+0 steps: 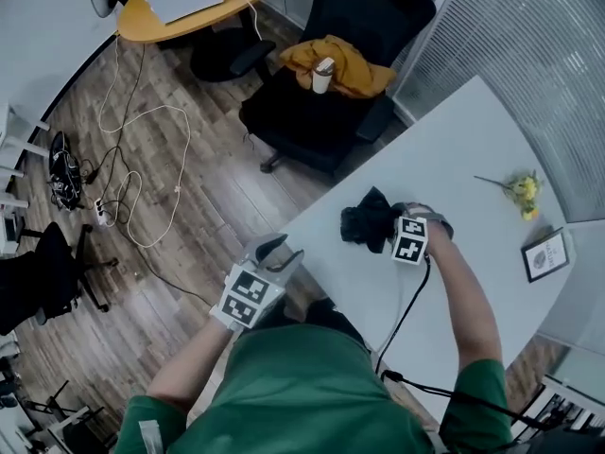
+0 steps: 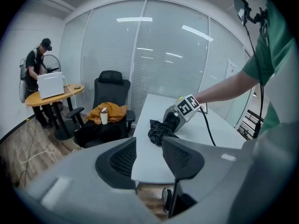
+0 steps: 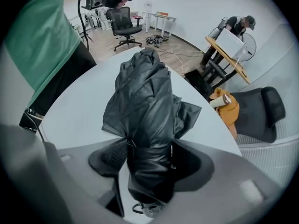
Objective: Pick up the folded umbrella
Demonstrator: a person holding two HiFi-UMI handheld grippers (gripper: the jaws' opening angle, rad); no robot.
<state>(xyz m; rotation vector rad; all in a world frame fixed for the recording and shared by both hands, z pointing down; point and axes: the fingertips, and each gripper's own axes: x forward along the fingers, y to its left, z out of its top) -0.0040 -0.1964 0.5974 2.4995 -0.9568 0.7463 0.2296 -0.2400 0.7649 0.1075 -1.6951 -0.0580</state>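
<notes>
The folded black umbrella [image 1: 367,220] lies on the white table [image 1: 454,149] near its left edge. My right gripper [image 1: 393,225] points straight down over the umbrella's right end. In the right gripper view the umbrella [image 3: 145,97] runs away from the camera, and its strapped end sits between the wide-spread jaws of the right gripper [image 3: 149,157]; I see no squeeze on the fabric. My left gripper [image 1: 282,253] hangs off the table's near-left edge, open with nothing in it. The left gripper view looks past its own jaws [image 2: 149,155] to the umbrella [image 2: 159,130].
A black office chair [image 1: 312,112] with an orange garment and a cup [image 1: 323,74] stands beyond the table. Yellow flowers [image 1: 523,190] and a small framed picture [image 1: 546,253] lie at the table's right. A person [image 2: 35,69] stands at a yellow round table [image 1: 180,17]; cables cross the floor.
</notes>
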